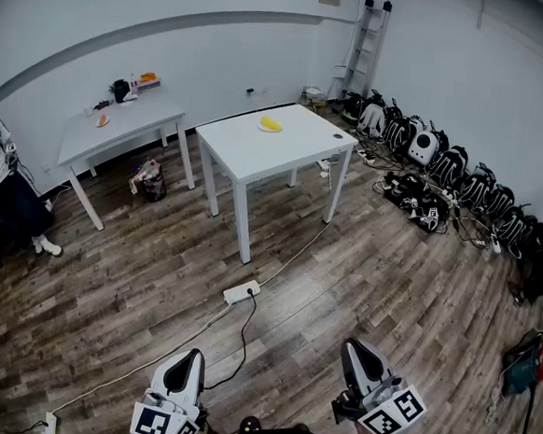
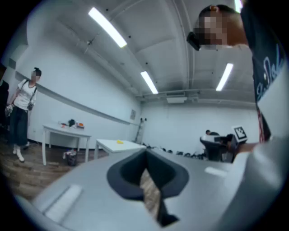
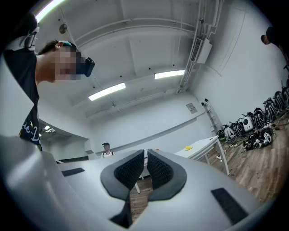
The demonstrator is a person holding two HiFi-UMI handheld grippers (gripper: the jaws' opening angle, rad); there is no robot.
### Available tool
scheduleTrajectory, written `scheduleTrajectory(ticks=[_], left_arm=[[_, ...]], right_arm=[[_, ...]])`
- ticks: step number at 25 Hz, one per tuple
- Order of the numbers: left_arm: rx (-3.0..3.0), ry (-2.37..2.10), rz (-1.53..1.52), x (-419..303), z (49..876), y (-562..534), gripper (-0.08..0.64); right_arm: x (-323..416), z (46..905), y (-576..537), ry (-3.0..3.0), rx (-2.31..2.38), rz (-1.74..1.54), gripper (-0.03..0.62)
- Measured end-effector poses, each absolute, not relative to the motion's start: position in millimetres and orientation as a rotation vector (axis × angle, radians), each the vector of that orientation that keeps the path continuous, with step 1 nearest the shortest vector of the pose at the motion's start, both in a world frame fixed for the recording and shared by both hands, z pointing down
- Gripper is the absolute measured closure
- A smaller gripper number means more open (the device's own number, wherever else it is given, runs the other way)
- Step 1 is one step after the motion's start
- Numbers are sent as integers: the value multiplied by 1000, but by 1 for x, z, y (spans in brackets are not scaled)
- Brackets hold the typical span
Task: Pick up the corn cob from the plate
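Holding: you carry the left gripper (image 1: 188,360) and the right gripper (image 1: 358,353) low and close to your body, well short of the white table (image 1: 258,154). Both aim roughly level towards it. This reads as a carrying pose for the walk-up, not a reach.
Left jaws: pressed together with nothing between them; only wooden floor shows behind.
Right jaws: pressed together too, and empty; a sliver of floor shows past the pads.
Floor before the table: a power strip (image 1: 241,292) and its cables lie between you and the white table, so your path probably has to skirt them.
Corn cob: the yellow corn cob (image 1: 270,123) lies untouched on the far half of the white table's top. Its plate is too small and pale to make out against the white surface.
Step in hand: approach. The pick has not begun, and one pair of jaws must spread before it reaches the cob.
Beyond the table: a second table (image 1: 129,121) stands left of the white table, a person (image 1: 2,190) stands further left, and bags (image 1: 444,169) line the wall to its right.
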State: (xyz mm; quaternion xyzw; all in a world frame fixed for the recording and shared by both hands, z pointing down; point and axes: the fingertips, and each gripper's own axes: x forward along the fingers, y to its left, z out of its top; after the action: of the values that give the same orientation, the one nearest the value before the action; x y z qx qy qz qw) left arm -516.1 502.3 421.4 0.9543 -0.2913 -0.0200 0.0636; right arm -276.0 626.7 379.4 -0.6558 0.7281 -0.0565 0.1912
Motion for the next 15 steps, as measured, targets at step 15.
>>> scheduleTrajectory(ticks=[15], left_arm=[[2879, -848, 13, -424, 446, 395, 563]], right_arm=[[-179, 410, 539, 1986, -1906, -208, 575]])
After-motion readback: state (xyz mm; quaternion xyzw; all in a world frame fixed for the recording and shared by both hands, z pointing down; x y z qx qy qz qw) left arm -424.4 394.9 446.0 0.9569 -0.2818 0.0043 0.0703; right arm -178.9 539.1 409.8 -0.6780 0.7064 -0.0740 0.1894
